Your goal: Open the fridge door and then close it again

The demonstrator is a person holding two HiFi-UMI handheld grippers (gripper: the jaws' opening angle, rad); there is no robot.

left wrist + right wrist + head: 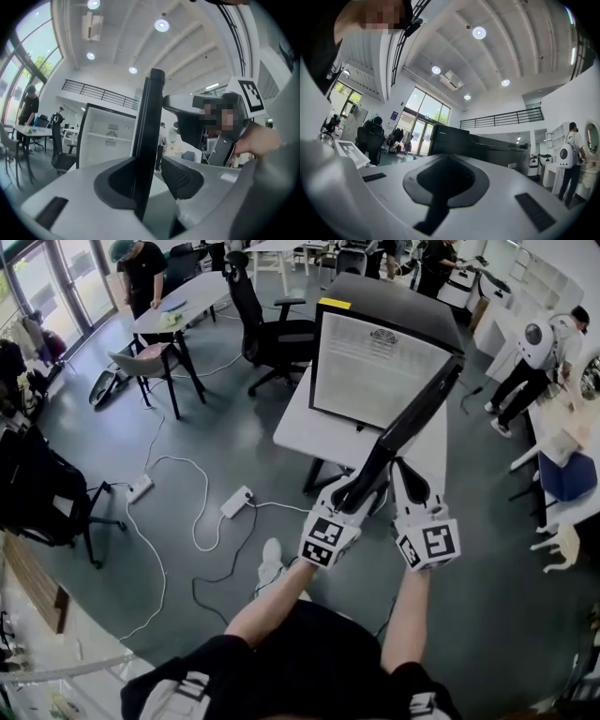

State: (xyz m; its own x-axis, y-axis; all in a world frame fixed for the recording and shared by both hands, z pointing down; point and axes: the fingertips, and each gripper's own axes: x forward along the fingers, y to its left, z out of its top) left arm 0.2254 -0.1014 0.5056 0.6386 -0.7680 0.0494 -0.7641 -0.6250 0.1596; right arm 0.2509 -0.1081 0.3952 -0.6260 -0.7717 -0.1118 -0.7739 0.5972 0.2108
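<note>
The fridge [375, 367] stands on a white table [298, 435] right of centre in the head view, its black door [424, 409] swung out toward the person. The left tongs [359, 491] straddle the door's free edge, spread, one pad clear of it. The right tongs [410, 482] are closed and empty. Closing will likely go best with a steady push along the hinge's arc. A power strip [236, 502] lies on the grey floor [216, 427], and an office chair [272, 329] stands beyond.
</note>
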